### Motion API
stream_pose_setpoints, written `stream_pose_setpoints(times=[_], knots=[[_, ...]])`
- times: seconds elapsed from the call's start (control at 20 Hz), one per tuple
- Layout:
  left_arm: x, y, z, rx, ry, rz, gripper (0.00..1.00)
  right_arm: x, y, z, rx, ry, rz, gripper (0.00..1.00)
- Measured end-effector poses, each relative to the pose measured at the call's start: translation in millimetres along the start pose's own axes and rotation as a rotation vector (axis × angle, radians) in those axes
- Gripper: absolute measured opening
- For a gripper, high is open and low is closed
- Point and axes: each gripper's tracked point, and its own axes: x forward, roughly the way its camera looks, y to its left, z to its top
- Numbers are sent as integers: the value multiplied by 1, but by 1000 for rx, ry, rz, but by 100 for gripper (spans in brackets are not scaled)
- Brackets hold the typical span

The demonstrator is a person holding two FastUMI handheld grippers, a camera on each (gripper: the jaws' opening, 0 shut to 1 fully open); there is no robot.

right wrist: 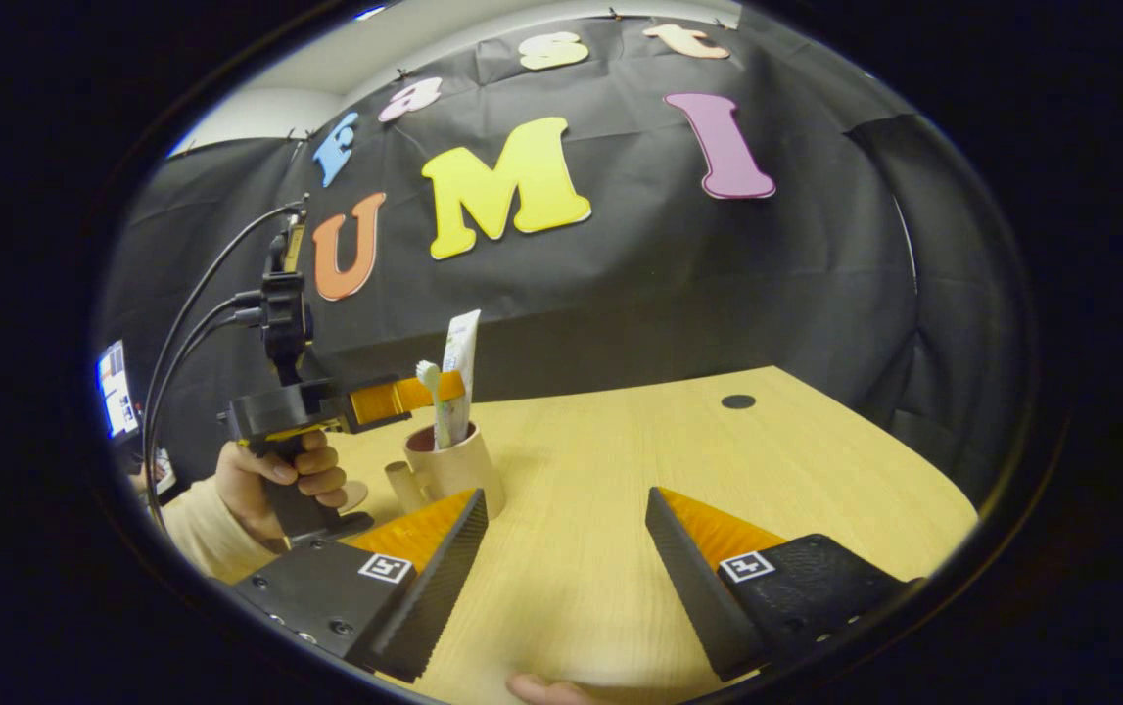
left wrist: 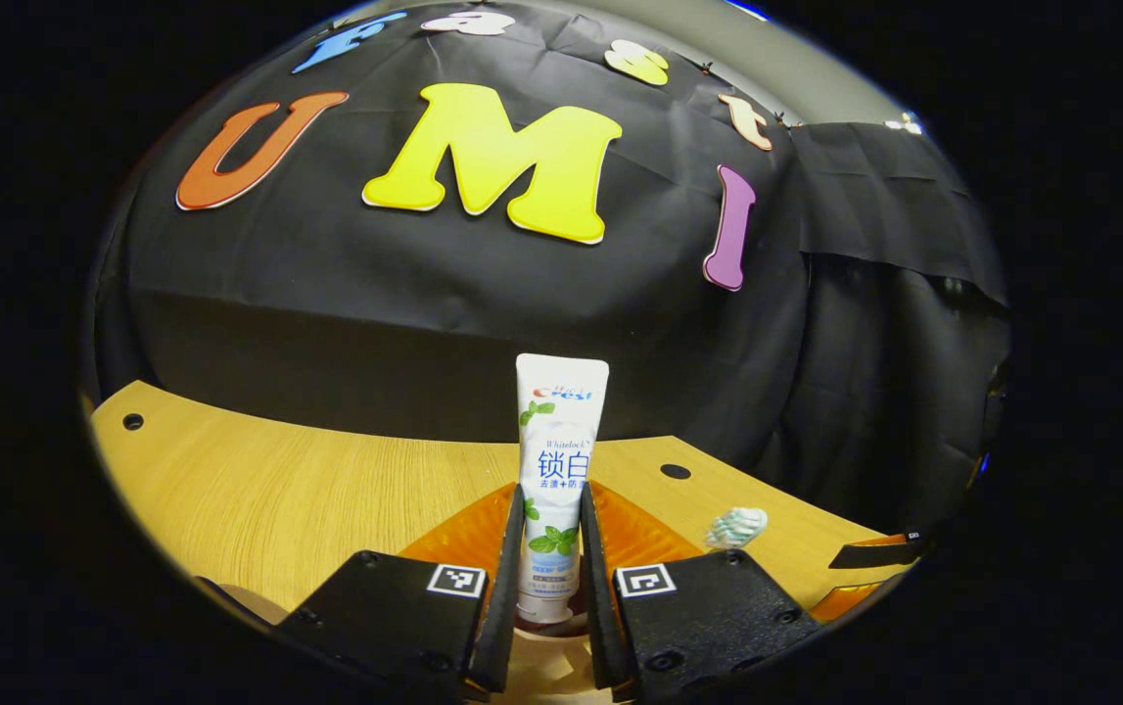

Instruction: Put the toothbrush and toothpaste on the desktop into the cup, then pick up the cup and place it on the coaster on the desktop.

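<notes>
Standing upright, a white toothpaste [left wrist: 558, 470] tube with green leaf prints is pinched between the left gripper [left wrist: 551, 578] fingers, its cap end down inside the cup [right wrist: 450, 465]. The tan cup sits on the wooden desktop [right wrist: 620, 490], a toothbrush [right wrist: 432, 392] beside the tube in it. The right gripper [right wrist: 566, 548] hangs spread wide, well apart from the cup. A hand [right wrist: 277, 480] grips the left gripper's handle.
</notes>
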Motion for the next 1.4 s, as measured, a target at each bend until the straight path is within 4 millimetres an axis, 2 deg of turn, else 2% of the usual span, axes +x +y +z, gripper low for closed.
stream_pose_setpoints(times=[0.15, 0.35, 0.55, 0.7, 0.75, 0.85, 0.9, 0.95, 1.0, 1.25, 1.4], knots=[[-8, 0, 1, -17, 8, 1, 35, -1, 3, 1, -1, -1, -4, 97], [-25, 2, -8, -5, 41, 0, 37, -8, 17, 5, -11, -6, -2, 97], [-43, 2, 5, -15, 8, -5, 37, -15, 38, 10, -40, -14, 8, 97], [-63, 1, 16, -4, -10, -7, 48, -20, 52, 16, -49, -13, 12, 97], [-70, 1, 19, 3, -20, -2, 49, -21, 58, 18, -52, -13, 17, 97], [-85, 6, 24, 27, -40, 26, 59, -20, 67, 20, -65, -7, 20, 97], [-93, 12, 28, 37, -53, 47, 80, -18, 71, 21, -70, -1, 16, 97], [-102, 15, 29, 42, -63, 57, 71, -15, 75, 20, -73, 7, 10, 97], [-112, 18, 30, 43, -69, 66, 77, -12, 81, 18, -78, 22, 7, 97], [-160, 53, 34, 75, -86, 153, 85, 11, 109, 8, -108, 86, -5, 97], [-192, 71, 37, 101, -115, 194, 93, 28, 124, 4, -116, 123, -14, 97]])
